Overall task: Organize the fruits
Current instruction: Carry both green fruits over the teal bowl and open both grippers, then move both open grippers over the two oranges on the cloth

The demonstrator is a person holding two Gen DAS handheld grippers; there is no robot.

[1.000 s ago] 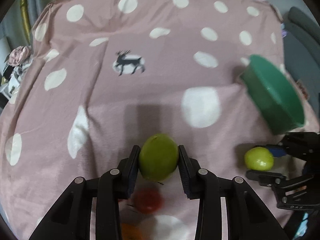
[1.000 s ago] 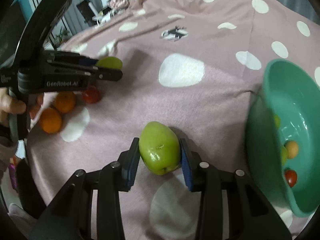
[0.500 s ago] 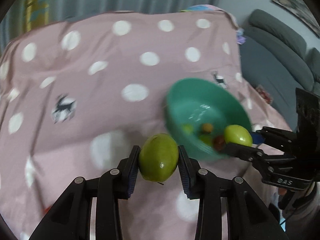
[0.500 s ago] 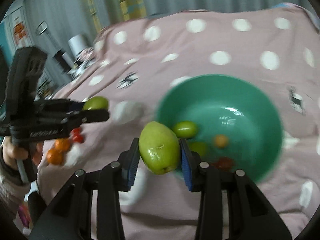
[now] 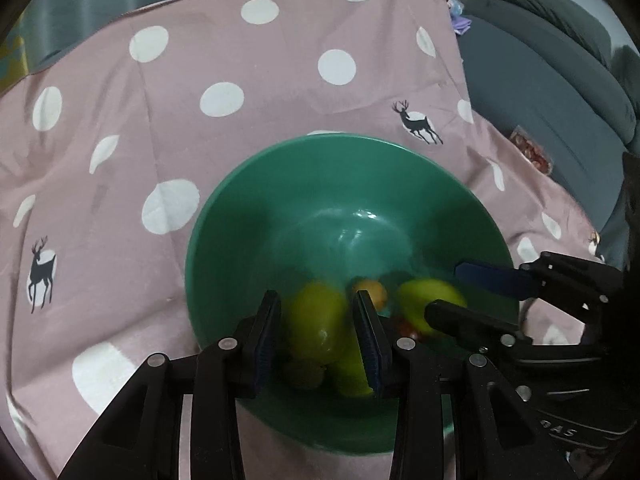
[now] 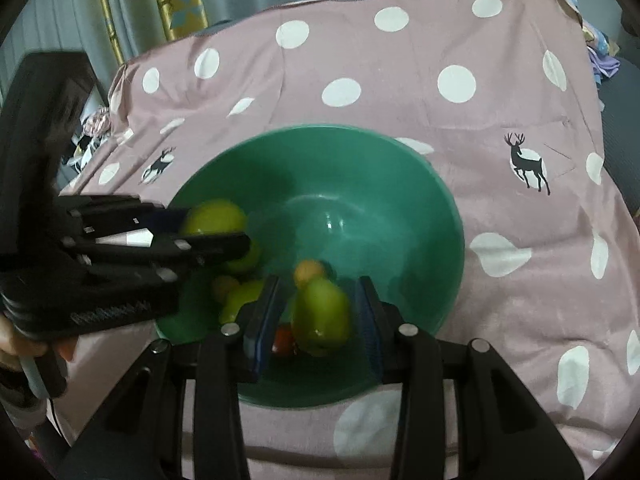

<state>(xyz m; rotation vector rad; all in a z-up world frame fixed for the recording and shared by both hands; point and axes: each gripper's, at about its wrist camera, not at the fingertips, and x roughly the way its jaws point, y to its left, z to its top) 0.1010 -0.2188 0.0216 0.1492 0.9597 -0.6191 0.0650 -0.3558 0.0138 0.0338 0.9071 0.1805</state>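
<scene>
A: What do the jaws carry?
B: The left gripper point(image 5: 316, 330) clamps one green fruit point(image 5: 316, 328), jaws narrow. The right gripper point(image 6: 320, 312) pinches a second green fruit point(image 6: 320, 314) likewise.
A: And where?
B: Both hang over one green bowl point(image 5: 248, 216) on the spotted cloth point(image 5: 240, 60). Below the jaws lie blurred fruits; their number is unclear.

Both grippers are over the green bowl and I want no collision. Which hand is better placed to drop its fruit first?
Either, narrowly the right: the right gripper holds its green fruit nearer the green bowl centre, while the left gripper hangs near the rim.
</scene>
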